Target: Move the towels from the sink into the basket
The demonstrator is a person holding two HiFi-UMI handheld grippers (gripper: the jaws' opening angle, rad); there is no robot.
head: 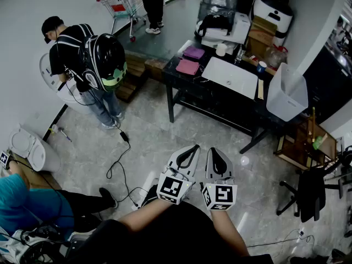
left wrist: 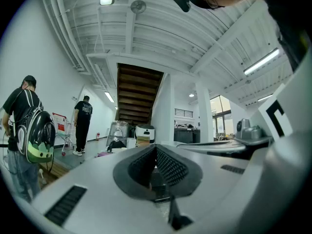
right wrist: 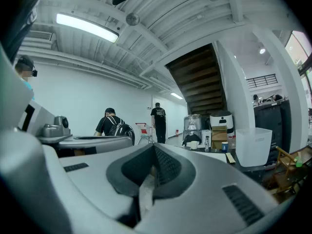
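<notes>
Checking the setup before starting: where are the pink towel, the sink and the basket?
Pink towel (head: 187, 66): head view, middle of its top face.
Sink (head: 231, 77): head view, bare basin floor.
Basket (head: 286, 100): head view, its white side wall.

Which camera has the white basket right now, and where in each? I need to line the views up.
Head view: the white basket is right of centre, in the upper half.
Left gripper view: not in it.
Right gripper view: the white basket is at the right, around mid-height.
Shared landmark: the red shopping cart, top left in the head view, far left in the left gripper view, near centre in the right gripper view.
</notes>
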